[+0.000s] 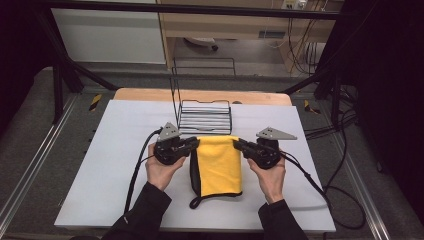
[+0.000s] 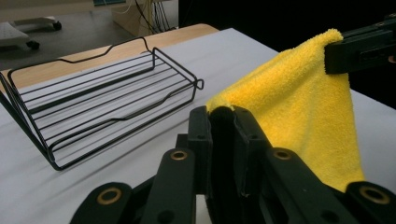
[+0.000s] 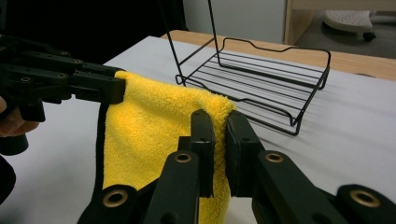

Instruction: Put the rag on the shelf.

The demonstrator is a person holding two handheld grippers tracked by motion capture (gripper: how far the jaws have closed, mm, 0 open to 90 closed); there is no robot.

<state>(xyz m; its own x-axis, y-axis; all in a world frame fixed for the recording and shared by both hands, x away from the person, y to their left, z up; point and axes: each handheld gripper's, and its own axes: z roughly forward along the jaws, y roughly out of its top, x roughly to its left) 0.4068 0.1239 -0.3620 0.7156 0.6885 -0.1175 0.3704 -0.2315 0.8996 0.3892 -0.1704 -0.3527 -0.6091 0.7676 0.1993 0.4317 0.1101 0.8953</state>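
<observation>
Both tongs, left (image 1: 193, 143) and right (image 1: 239, 145), pinch corners of the fluffy yellow microfibre cloth (image 1: 218, 165); uneven pulling could probably slip a thin corner free.

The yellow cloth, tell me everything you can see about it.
The yellow cloth is a fluffy, microfibre-looking towel with a black edge binding and a small black loop at its lower left corner. It appears folded double. Its top edge is stretched between the left gripper and the right gripper, each shut on an upper corner and holding it off the surface. The rest hangs down toward the person, its lower end on the white table. It sits just in front of the black wire rack, apart from it.
</observation>
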